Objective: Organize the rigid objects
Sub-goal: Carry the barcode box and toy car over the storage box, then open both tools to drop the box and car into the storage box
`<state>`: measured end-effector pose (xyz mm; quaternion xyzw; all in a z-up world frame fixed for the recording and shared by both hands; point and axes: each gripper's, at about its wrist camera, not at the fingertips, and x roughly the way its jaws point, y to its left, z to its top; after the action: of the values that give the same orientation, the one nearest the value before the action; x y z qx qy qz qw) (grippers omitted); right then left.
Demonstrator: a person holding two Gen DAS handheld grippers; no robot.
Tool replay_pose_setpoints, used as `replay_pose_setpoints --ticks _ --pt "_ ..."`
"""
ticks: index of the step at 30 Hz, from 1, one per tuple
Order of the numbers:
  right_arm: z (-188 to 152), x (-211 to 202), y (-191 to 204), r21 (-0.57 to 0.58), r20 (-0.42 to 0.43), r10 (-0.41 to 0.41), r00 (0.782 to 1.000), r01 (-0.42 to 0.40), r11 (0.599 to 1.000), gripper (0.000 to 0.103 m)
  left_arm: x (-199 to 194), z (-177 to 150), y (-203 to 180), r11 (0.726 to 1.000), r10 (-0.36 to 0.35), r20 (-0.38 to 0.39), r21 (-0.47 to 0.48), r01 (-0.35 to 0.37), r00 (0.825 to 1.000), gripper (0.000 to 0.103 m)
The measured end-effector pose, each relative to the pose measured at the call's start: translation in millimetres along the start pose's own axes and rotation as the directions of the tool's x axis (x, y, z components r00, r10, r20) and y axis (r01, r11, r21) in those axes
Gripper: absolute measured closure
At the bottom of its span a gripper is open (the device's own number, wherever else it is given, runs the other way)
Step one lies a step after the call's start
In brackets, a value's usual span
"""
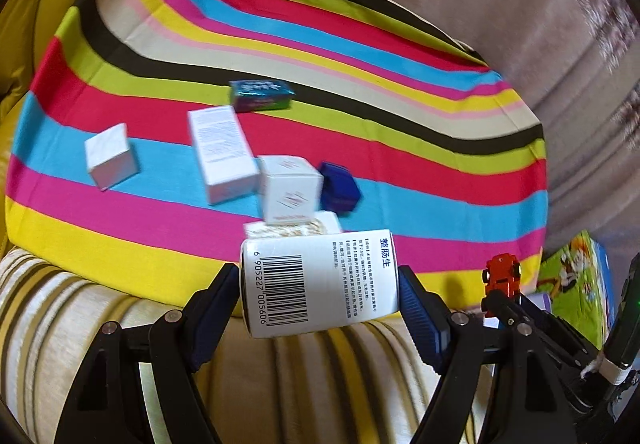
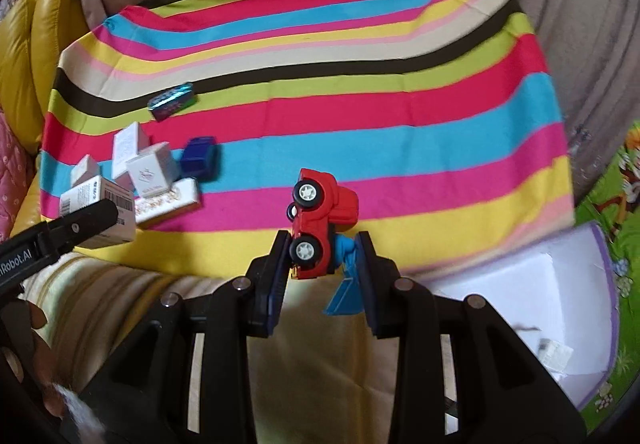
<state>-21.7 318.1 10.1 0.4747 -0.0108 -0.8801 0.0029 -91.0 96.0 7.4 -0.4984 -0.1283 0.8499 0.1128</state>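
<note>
The left gripper (image 1: 320,284) pinches a white box (image 1: 320,280) and the right gripper (image 2: 324,260) pinches a red truck (image 2: 320,224), both above the striped cloth (image 2: 400,132).

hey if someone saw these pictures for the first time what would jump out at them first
The bright striped cloth spread over the sofa fills both views. Up front, the left gripper holds a white barcoded box crosswise, and the right gripper pinches a red toy truck turned on its side. A cluster of small white and blue boxes lies mid-cloth.
</note>
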Motion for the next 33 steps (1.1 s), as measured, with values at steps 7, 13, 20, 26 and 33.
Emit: replay_pose_setpoints --ticks 7,13,20,26,33 --pt "-20.6 -18.8 -42.4 0.044 -0.012 -0.086 0.996 0.087 0.995 0.066 4.4 -9.7 -37.4 0.996 -0.024 -0.030 0.085 0.026 0.999 0.025" --pt "-40.1 -39.2 -82.9 0.087 -0.022 -0.152 0.988 0.153 0.984 0.066 11.4 -21.5 -77.4 0.984 -0.054 -0.069 0.165 0.065 0.996 0.025" --pt "-60.8 -57.3 -134.3 0.144 -0.047 -0.235 0.971 0.239 0.960 0.066 21.8 -38.7 -127.1 0.957 -0.087 -0.113 0.268 0.115 0.990 0.025" --pt "-77.8 -61.2 -169.0 0.171 -0.095 -0.270 0.958 0.283 0.944 0.066 29.7 -53.5 -161.3 0.930 -0.099 -0.152 0.337 0.146 0.983 0.025" --pt "-84.0 -75.9 -196.3 0.205 -0.121 -0.313 0.942 0.332 0.921 0.039 36.4 -70.3 -198.2 0.888 -0.134 -0.196 0.412 0.205 0.971 0.025"
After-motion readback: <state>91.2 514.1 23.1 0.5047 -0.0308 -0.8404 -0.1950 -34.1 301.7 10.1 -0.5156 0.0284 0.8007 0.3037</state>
